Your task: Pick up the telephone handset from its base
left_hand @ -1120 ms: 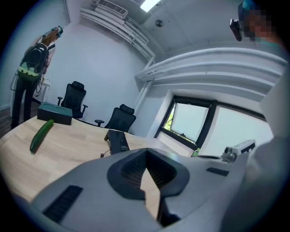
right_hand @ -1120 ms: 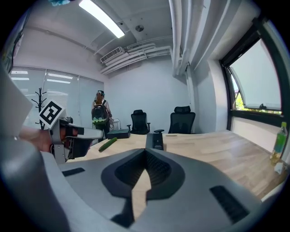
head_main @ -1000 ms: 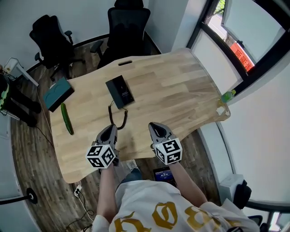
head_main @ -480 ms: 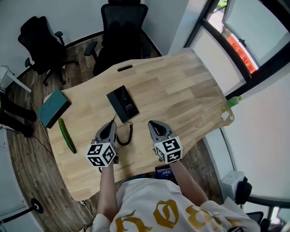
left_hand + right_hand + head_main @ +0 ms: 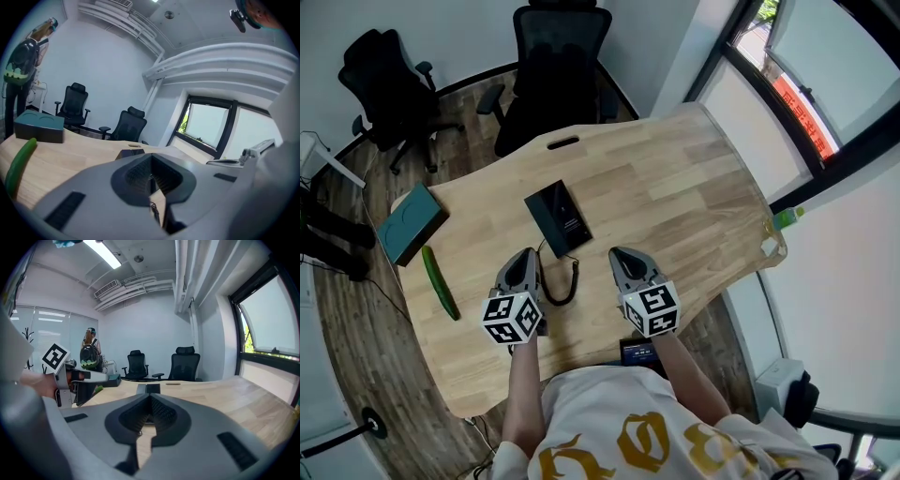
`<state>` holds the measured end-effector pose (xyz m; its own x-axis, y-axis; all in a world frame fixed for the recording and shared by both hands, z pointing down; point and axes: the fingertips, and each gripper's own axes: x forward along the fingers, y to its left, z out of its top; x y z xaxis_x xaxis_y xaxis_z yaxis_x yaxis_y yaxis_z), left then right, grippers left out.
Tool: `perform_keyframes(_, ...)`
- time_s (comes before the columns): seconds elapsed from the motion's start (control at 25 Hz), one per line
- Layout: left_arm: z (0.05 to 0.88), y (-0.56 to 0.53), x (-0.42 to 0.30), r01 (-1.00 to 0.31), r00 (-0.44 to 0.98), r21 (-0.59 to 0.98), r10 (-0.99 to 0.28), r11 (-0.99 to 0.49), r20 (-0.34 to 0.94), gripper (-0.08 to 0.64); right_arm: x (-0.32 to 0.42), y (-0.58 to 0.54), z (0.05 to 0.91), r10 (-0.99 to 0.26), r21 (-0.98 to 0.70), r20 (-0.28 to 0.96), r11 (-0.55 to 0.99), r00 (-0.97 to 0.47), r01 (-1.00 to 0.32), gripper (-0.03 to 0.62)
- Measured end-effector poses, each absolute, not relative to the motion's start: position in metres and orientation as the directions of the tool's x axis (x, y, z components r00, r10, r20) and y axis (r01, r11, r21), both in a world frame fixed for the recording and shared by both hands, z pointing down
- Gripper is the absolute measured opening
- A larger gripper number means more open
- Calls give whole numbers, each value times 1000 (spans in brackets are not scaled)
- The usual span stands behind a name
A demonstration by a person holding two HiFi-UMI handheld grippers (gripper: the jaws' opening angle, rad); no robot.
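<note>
Stepping up has brought the telephone (image 5: 562, 217) on the counter (image 5: 684, 187) just beyond my left tool (image 5: 523, 255) and right tool (image 5: 624, 254), both closed and empty, so reaching comes next

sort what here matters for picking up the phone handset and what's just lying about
For the job:
- telephone on the table
- its coiled cord
- left gripper and right gripper, both shut and empty

Lying about:
- cucumber
- teal box
- green bottle by the window
- office chairs
</note>
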<state>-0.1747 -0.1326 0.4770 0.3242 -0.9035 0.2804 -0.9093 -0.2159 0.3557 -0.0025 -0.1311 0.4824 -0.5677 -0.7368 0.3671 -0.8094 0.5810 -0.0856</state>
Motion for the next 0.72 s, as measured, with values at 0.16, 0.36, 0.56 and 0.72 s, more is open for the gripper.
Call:
perform_keyframes(0.16,482,-137,-183,-918,297,349,-910,-188,289,6,-11,-134,488,-722,-92,373,596,-583,-797,6)
perform_keyframes(0.36,482,-147,-191,-926,272,339,-919,-168,287,6,-11,-144,493,-722,-96,376,593,-581,-799,6)
perform_keyframes(0.56,495,-153,-189,-923,274,351,-910,-158,312,6,-9,-150,502,-719,-110,384,587,-579,-802,6)
perform_keyframes(0.72,503,-159,-186,-922,279,353,-903,-157,326,6,-10,-157,509,-716,-118,393,583,-577,-804,6)
